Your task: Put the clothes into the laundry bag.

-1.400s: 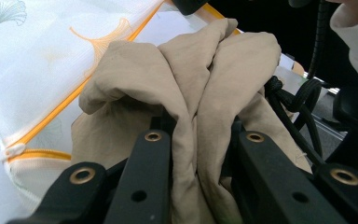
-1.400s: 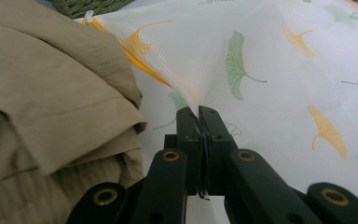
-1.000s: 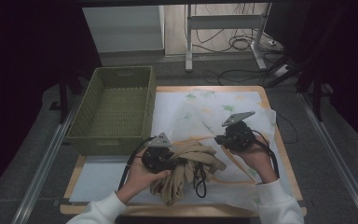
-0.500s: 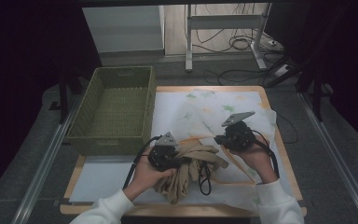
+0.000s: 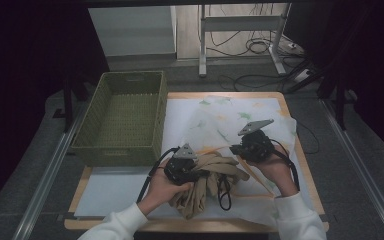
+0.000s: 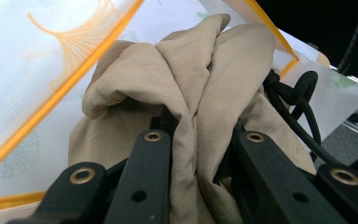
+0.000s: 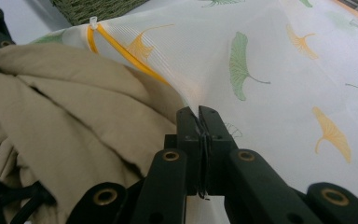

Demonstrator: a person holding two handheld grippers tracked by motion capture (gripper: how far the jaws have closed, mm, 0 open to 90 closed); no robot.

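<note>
Lower centre of the high view, the left gripper (image 5: 192, 172) clamps a bunched beige garment (image 5: 207, 185). The right gripper (image 7: 198, 122) pinches the leaf-print mesh bag's (image 5: 230, 120) edge. A green basket (image 5: 122, 117) sits upper left, apart.

High view is dim overall; I see the table (image 5: 290, 107) lit softly from above w/ the room around it falling to near black at left, right and top corners. No hard shadows, no glare. Detail is soft and a bit grainy.

Left gripper view is brighter, even light; the beige cloth (image 6: 200, 88) is sharp mid-frame, while the black jaws at bottom are slightly blurred. Top right corner goes dark.

Right gripper view is bright, diffuse; the leaf-print fabric (image 7: 279, 70) looks washed pale, far edges soft and out of focus, folds throw faint shadows.
</note>
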